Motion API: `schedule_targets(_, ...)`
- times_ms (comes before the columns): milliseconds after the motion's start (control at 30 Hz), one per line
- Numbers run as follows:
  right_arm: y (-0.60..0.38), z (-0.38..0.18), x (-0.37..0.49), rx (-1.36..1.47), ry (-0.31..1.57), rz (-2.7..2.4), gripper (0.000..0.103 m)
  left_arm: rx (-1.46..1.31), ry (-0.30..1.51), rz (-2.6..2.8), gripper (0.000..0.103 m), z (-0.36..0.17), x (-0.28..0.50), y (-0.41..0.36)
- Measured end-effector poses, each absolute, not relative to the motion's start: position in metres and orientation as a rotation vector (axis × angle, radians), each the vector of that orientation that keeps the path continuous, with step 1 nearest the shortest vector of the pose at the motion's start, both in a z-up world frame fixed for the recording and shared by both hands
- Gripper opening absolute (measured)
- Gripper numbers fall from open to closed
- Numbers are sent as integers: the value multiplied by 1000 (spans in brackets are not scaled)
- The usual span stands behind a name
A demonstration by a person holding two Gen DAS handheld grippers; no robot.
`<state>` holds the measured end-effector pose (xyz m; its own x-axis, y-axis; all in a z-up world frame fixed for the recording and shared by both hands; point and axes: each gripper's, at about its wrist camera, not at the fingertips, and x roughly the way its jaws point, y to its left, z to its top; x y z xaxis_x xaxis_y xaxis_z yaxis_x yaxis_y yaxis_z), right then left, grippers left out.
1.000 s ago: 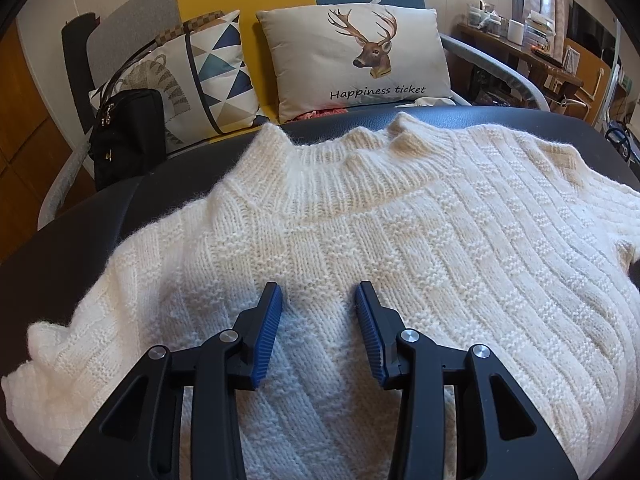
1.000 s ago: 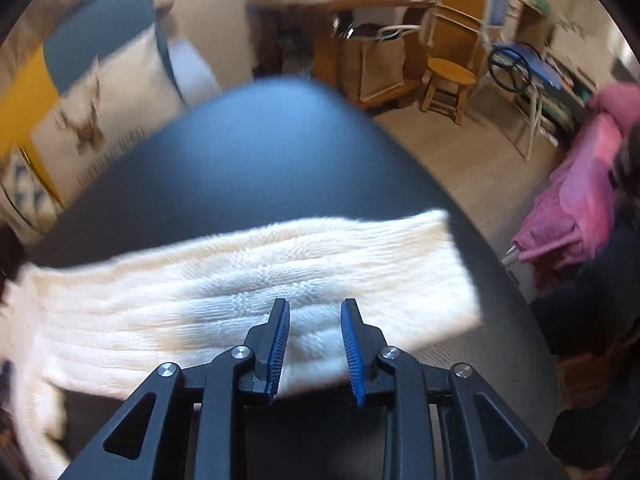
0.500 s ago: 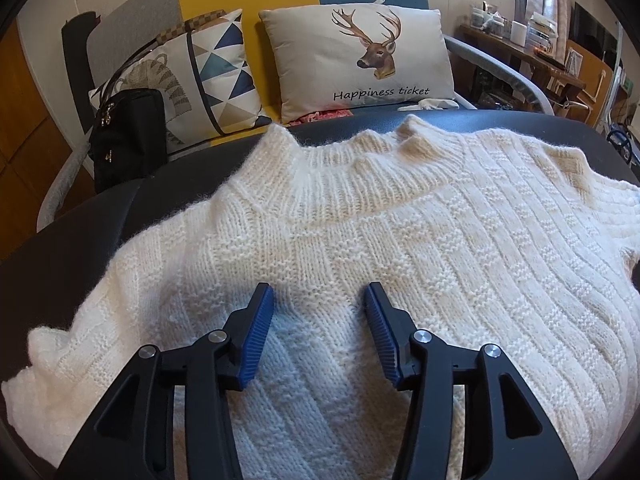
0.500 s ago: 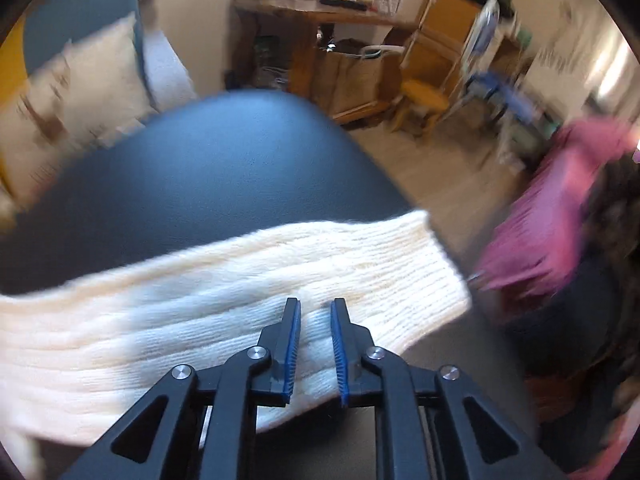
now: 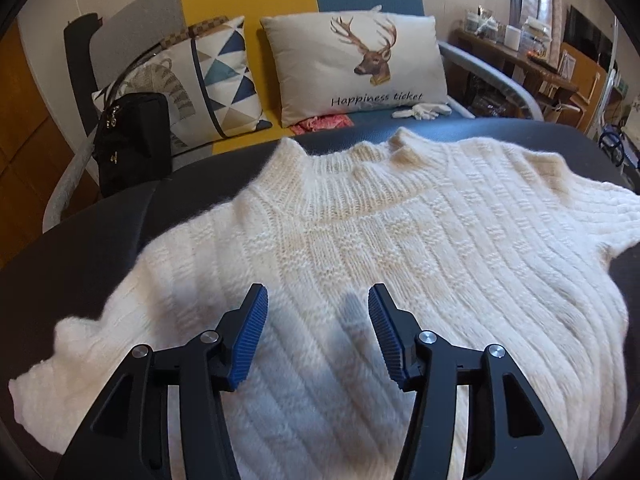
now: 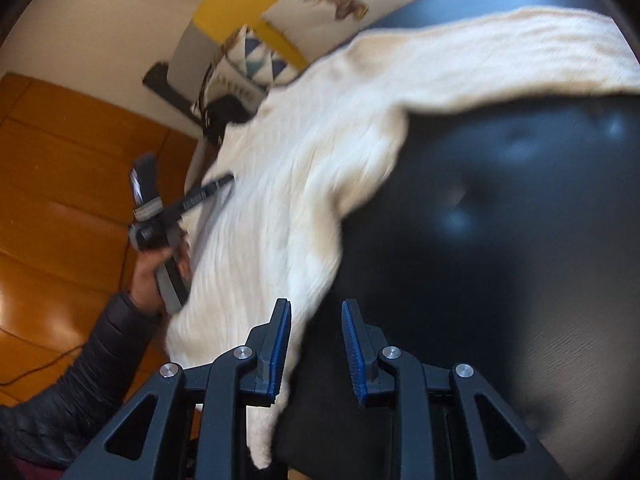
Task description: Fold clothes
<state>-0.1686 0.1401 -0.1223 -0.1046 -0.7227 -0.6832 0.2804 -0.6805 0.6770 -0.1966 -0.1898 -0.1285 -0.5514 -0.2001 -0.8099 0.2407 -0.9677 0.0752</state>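
Note:
A cream ribbed knit sweater lies flat on a black table, its high collar at the far side. My left gripper hovers open over the chest, with nothing between its blue pads. In the right wrist view the sweater spreads to the left, and one sleeve reaches across the table top. My right gripper is open at the sweater's near side edge, which hangs over the table rim between its fingers. A hand holds the left gripper over the far side of the sweater.
Behind the table stands a sofa with a deer cushion, a triangle-pattern cushion and a black bag. A cluttered wooden desk is at the far right. A dark padded sleeve and wooden floor lie left of the table.
The right gripper left the sleeve end, swung round to the sweater's near side edge and opened wider. The left gripper drew back a little and widened its gap.

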Motion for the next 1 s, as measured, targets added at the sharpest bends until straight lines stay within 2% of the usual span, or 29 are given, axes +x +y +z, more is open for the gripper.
schedule_targets(233,101,-129,-137,1535,-408,-1896,31,1324,60,-2568,56,-108,-130,-213)
schedule_targets(333,84,-132,-123,1559,-367,-1911,31,1287,185,-2518,56,-107,-92,-255)
schedule_targets(500,57,-75,-121,1398,-196,-2020,32,1151,495,-2397,56,-106,-11,-346)
schedule_targets(633,-18,-65,-125,1328,-36,-1973,32,1078,633,-2240,56,-117,48,-413)
schedule_targets(900,-135,-73,-156,1276,186,-1908,32,1095,446,-2072,56,-121,99,-494)
schedule_targets(1000,-163,-76,-169,1274,256,-1910,32,1080,505,-2036,56,-121,122,-529)
